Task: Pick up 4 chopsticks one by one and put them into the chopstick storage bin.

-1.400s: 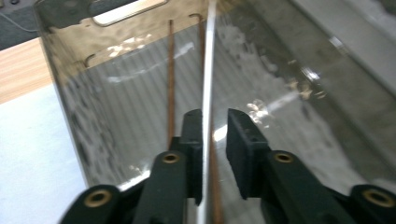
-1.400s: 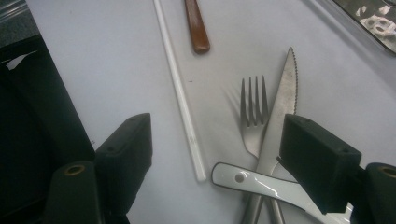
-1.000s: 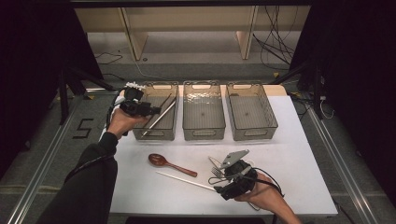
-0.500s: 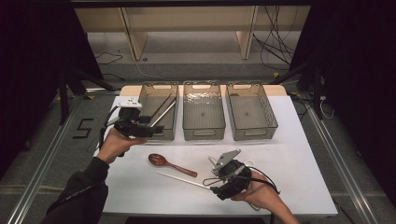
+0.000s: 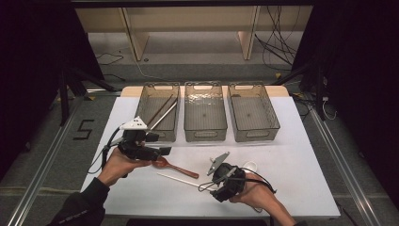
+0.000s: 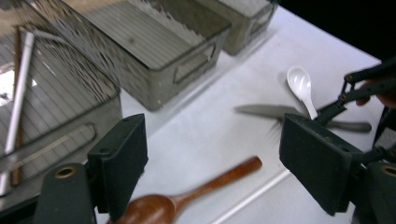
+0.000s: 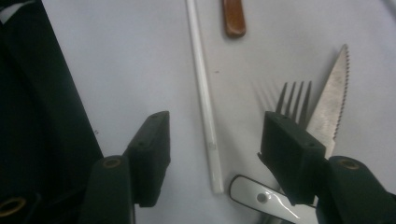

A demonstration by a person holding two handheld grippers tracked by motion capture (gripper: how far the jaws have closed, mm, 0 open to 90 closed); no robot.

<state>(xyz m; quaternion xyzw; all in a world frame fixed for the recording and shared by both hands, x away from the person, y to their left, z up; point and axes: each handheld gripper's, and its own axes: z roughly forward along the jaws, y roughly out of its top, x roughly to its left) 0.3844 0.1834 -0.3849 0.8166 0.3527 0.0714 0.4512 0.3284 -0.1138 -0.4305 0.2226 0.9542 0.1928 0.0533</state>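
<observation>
My left gripper (image 5: 162, 151) hangs open over the bowl end of a brown wooden spoon (image 5: 176, 166) on the white table. Its jaws have just been opening; the spoon (image 6: 187, 198) lies below the gap of the left gripper (image 6: 215, 140), untouched. My right gripper (image 7: 217, 126) is open and its jaws have just been closing around the near end of a white chopstick (image 7: 204, 102) without pressing on it. From above, that chopstick (image 5: 179, 180) runs from the right gripper (image 5: 209, 184) toward the wooden spoon.
Three clear bins stand in a row at the back: left bin (image 5: 149, 96) holding chopsticks, middle bin (image 5: 205, 133), right bin (image 5: 256, 134). A fork (image 7: 292, 98), a serrated knife (image 7: 329, 98) and a white spoon (image 6: 301, 86) lie beside the right gripper.
The left hand has drawn back from the left bin toward the person and now sits over the wooden spoon. The right hand has stayed by the chopstick's end.
</observation>
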